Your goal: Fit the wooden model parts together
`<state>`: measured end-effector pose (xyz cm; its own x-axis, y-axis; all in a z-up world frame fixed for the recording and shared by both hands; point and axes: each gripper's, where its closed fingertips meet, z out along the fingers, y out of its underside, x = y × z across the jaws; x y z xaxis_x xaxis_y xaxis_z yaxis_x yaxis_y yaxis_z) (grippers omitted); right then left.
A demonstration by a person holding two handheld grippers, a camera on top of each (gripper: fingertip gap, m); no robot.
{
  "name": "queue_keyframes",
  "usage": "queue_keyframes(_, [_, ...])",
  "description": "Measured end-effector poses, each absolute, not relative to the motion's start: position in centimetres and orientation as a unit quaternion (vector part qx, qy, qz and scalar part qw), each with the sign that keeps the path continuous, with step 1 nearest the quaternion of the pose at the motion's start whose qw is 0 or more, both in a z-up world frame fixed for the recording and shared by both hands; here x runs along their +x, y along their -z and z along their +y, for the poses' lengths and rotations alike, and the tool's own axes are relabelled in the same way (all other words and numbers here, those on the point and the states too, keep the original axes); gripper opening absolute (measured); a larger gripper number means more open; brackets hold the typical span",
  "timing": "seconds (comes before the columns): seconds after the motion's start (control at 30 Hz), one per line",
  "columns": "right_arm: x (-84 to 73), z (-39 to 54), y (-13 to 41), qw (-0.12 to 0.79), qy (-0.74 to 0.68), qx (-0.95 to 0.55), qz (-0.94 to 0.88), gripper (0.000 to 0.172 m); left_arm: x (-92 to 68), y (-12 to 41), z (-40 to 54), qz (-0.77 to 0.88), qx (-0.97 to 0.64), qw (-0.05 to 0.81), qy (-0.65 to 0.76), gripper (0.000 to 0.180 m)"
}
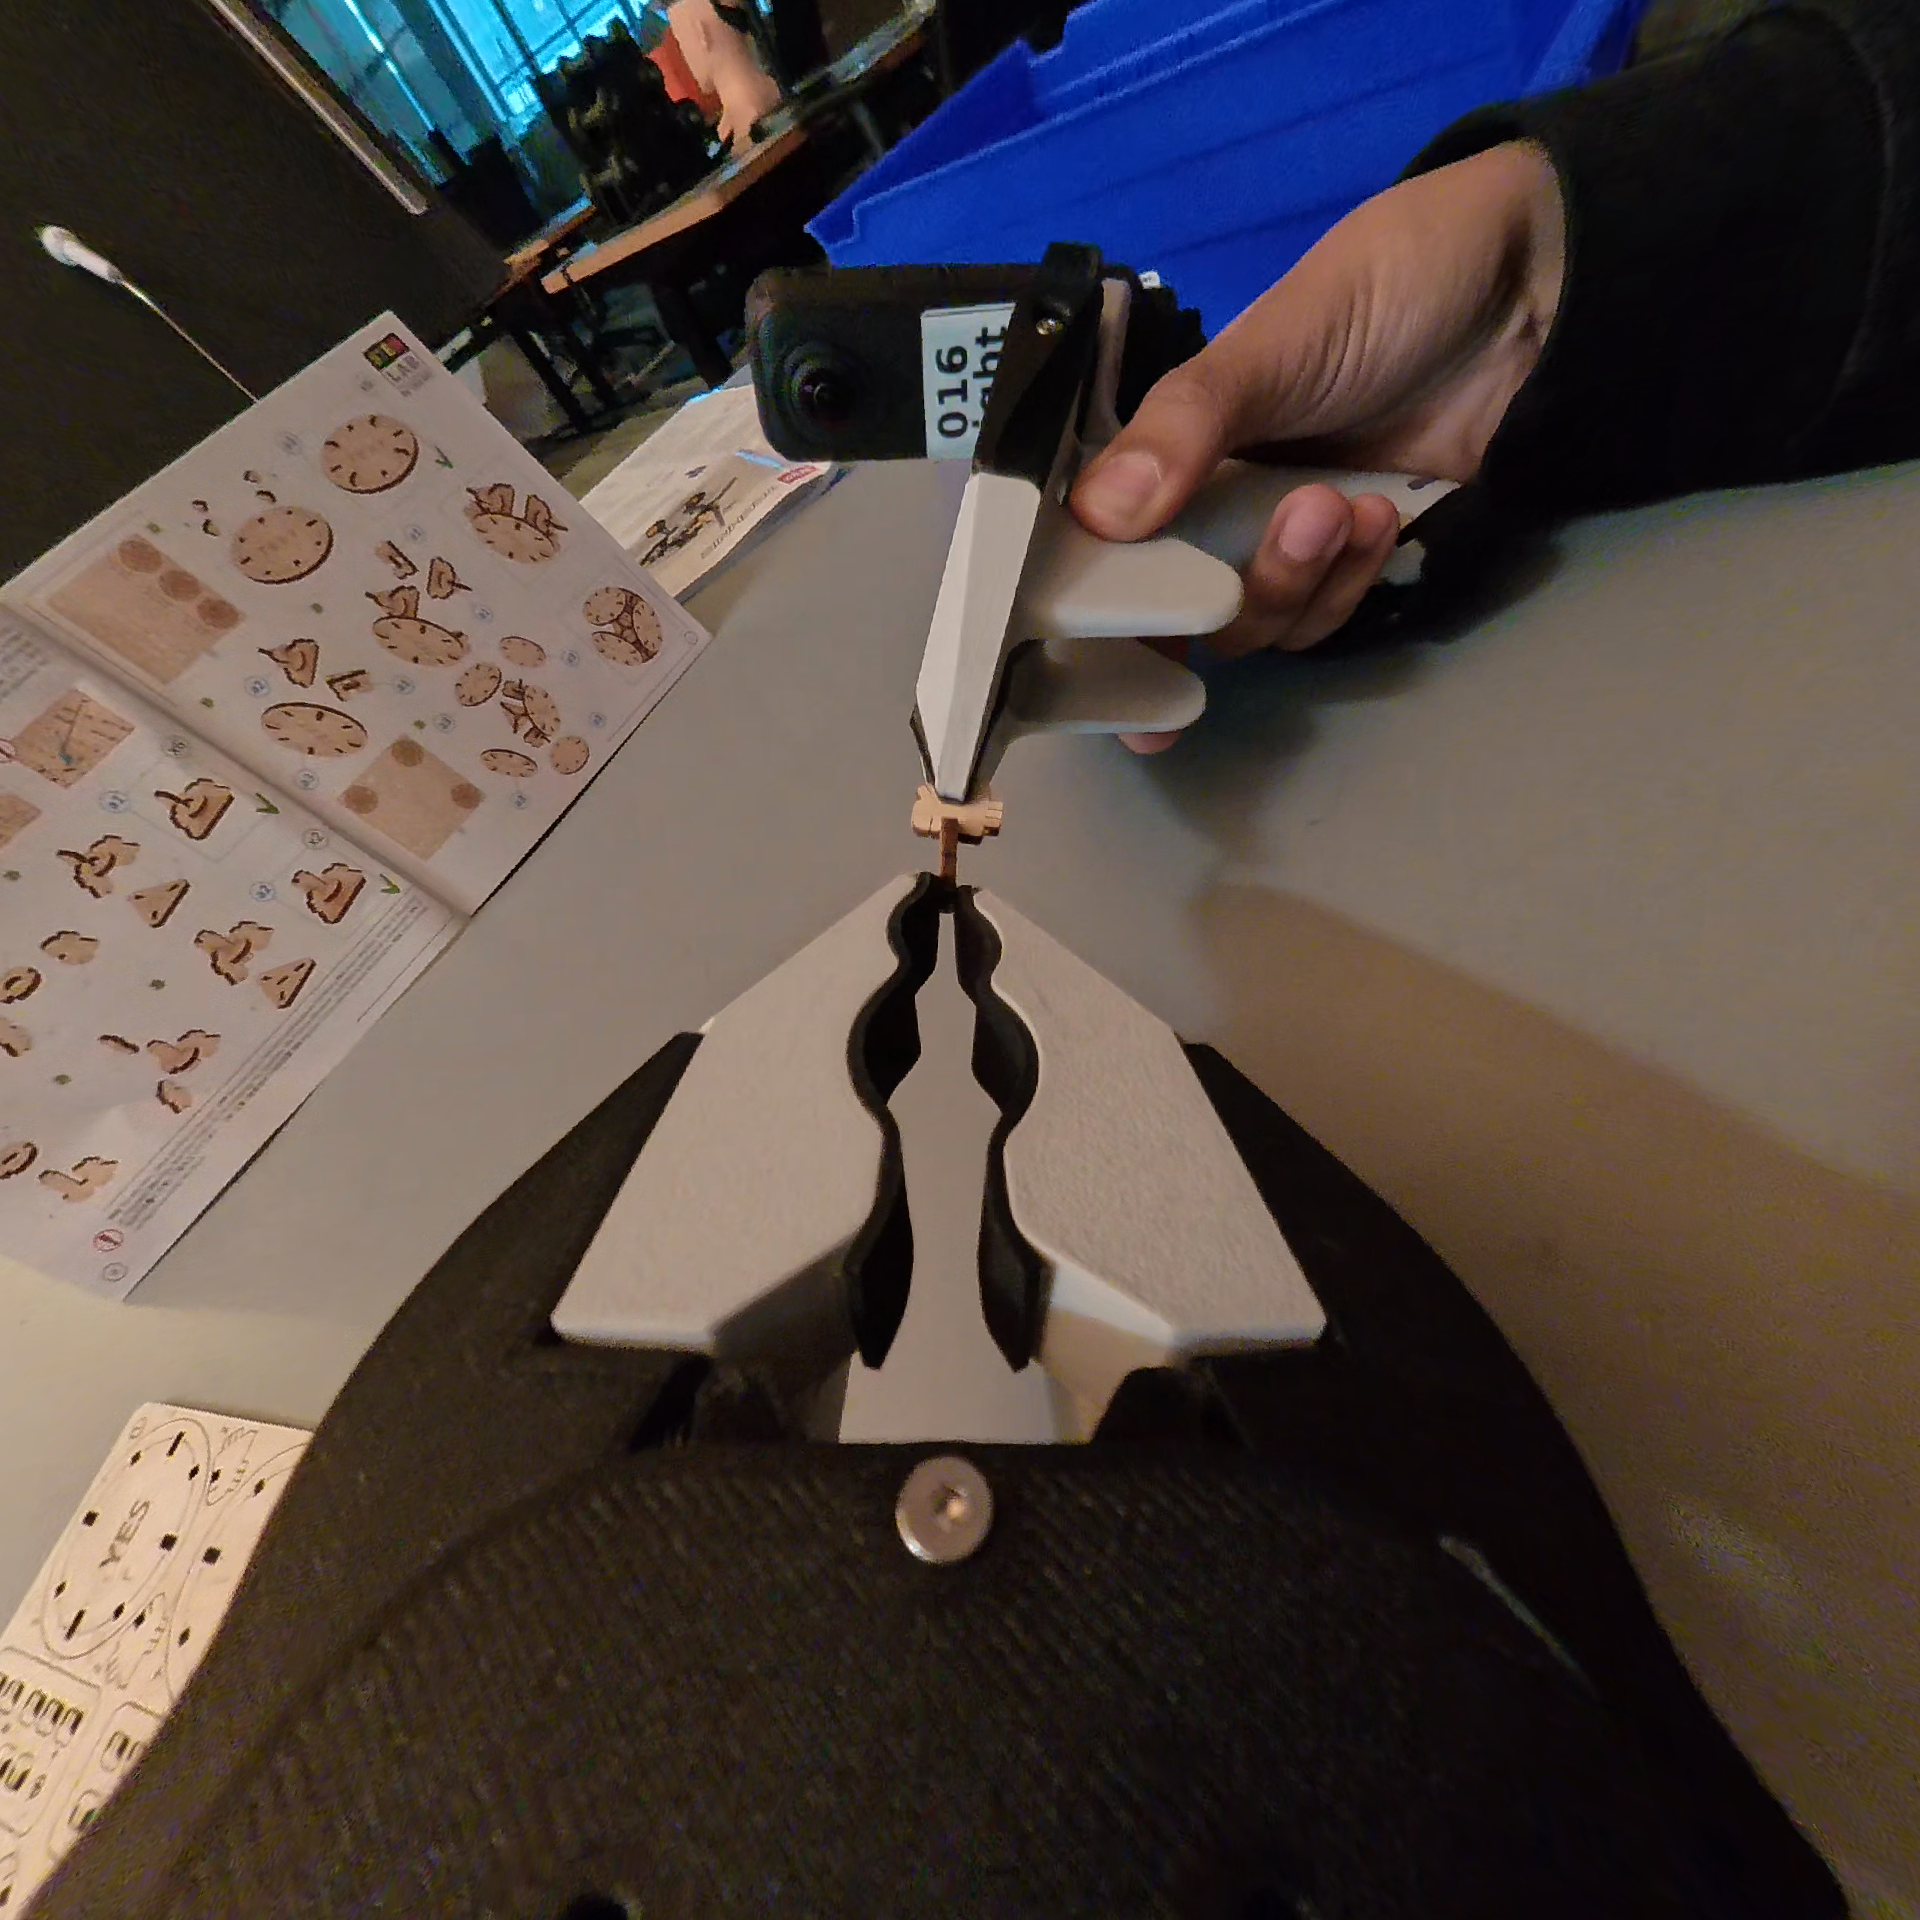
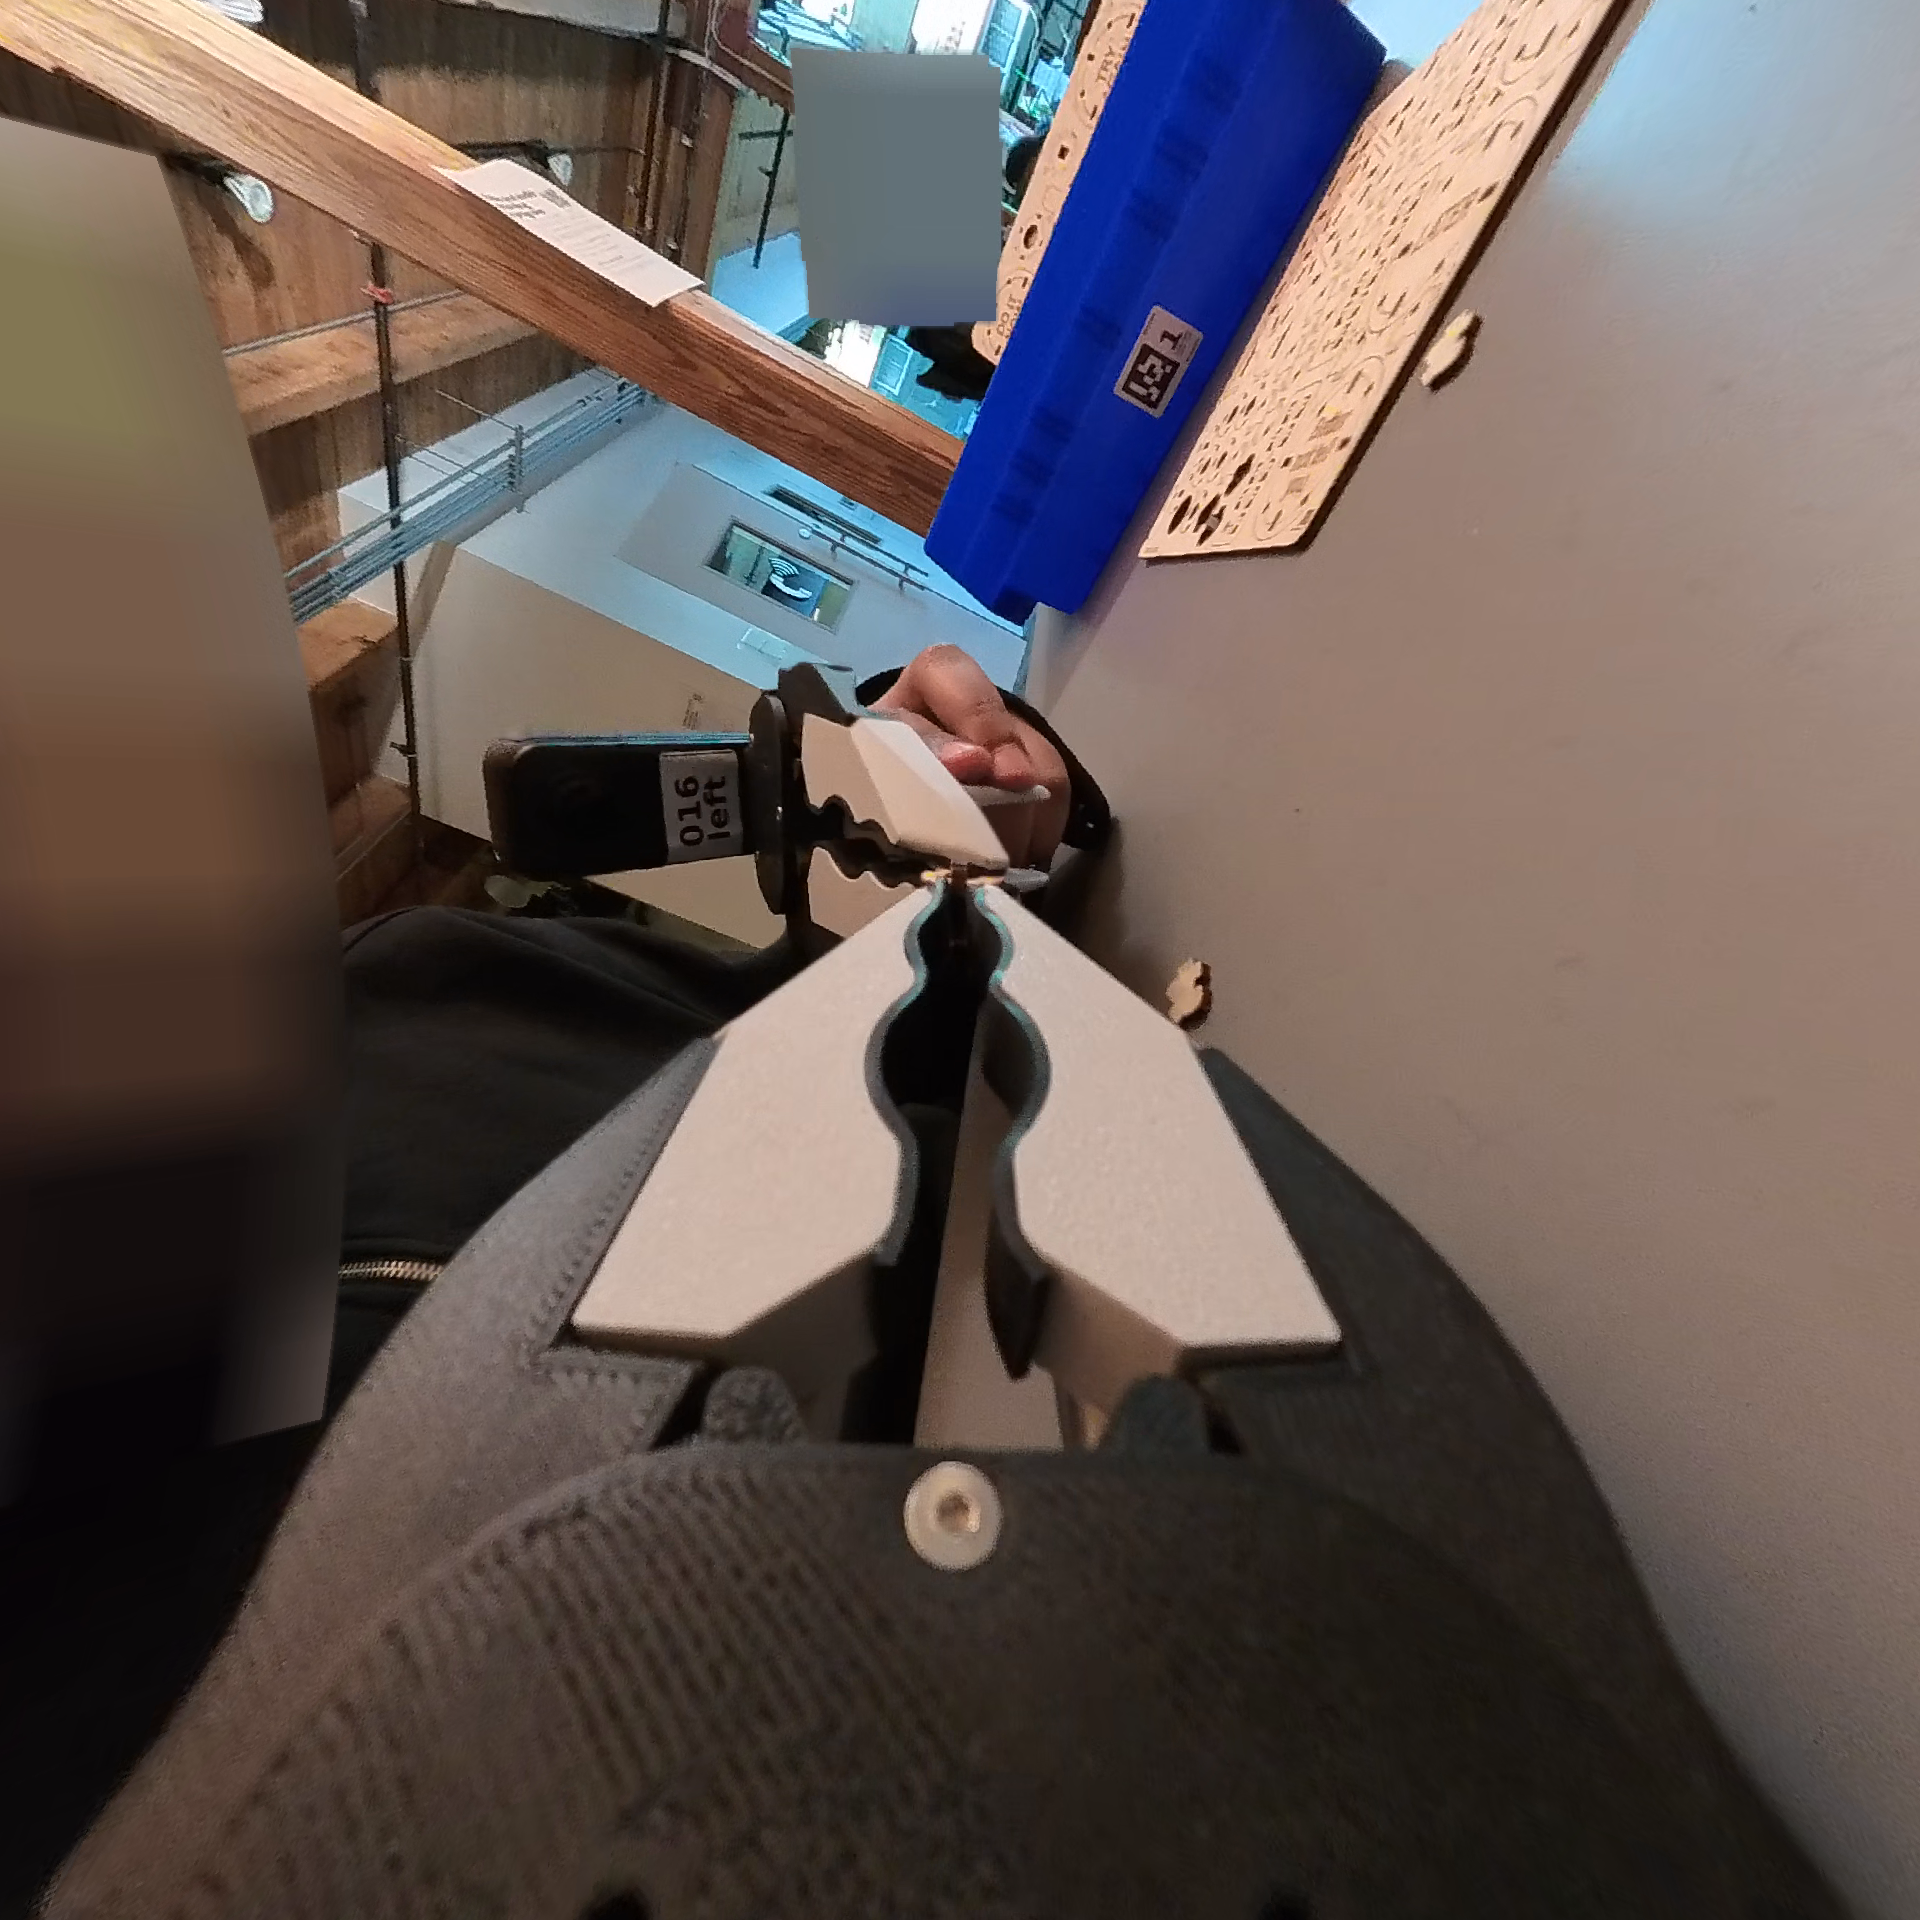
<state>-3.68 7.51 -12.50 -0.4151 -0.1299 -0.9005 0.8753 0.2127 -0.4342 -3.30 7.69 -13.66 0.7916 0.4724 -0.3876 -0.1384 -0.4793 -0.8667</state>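
Note:
In the left wrist view my left gripper is shut on the lower end of a thin upright wooden strip. My right gripper comes down from above, held by a hand. It is shut on a small flat cloud-shaped wooden piece that sits crosswise on the strip's top end. The two pieces meet in a T above the grey table. In the right wrist view my right gripper meets the left gripper tip to tip, with only a sliver of the wooden pieces showing between them.
An open instruction sheet lies at the left, a booklet behind it, and a punched wooden sheet at the lower left. A blue bin and a wooden parts sheet stand farther off. A loose wooden piece lies on the table. Both grippers' tips are close together, under 4 cm apart.

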Motion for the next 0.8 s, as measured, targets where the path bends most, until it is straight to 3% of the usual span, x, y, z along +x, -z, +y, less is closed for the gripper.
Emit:
queue_keyframes(0.33, [-3.6,7.3,13.9,0.442,0.533,0.308,0.652,0.0,-3.3,15.1,7.5,-0.091,-0.827,0.453,-0.32,0.0])
queue_keyframes(0.8, [-3.3,7.1,15.2,0.357,0.522,0.274,0.724,0.0,-3.3,16.3,7.3,-0.054,-0.841,0.405,-0.355,0.0])
